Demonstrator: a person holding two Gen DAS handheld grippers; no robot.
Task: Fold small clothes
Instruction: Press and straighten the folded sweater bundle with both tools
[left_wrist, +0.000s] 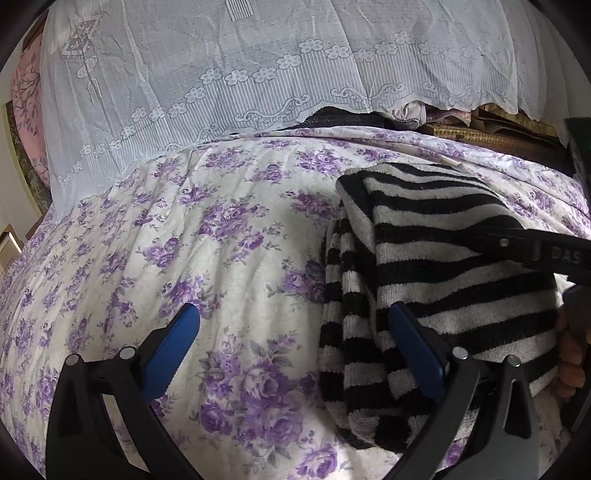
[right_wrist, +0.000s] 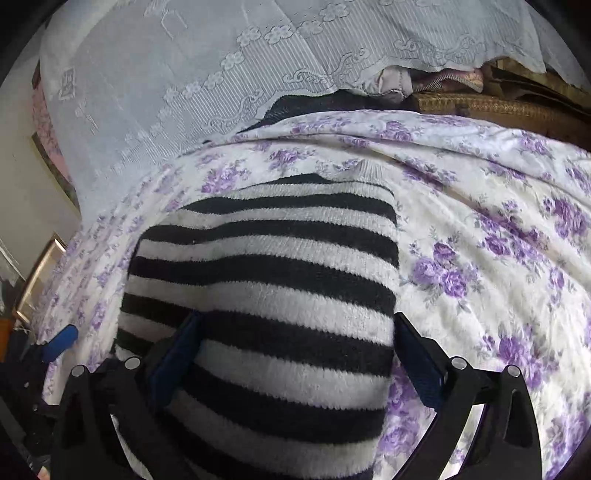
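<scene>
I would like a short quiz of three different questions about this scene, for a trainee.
1. True or false: the left tool is shut on the sweater.
2. Which pattern has the sweater? A) dots B) black and white stripes C) plain red
3. Fill in: the sweater lies on a bedspread printed with purple ____.

Key: 1 false, both tools stand open, and the right tool straddles the sweater. 2 B. 3 flowers.

Both views are softly and evenly lit, without glare. Strong fisheye bending and black corner vignetting are seen. Near foreground parts are slightly blurred.
</scene>
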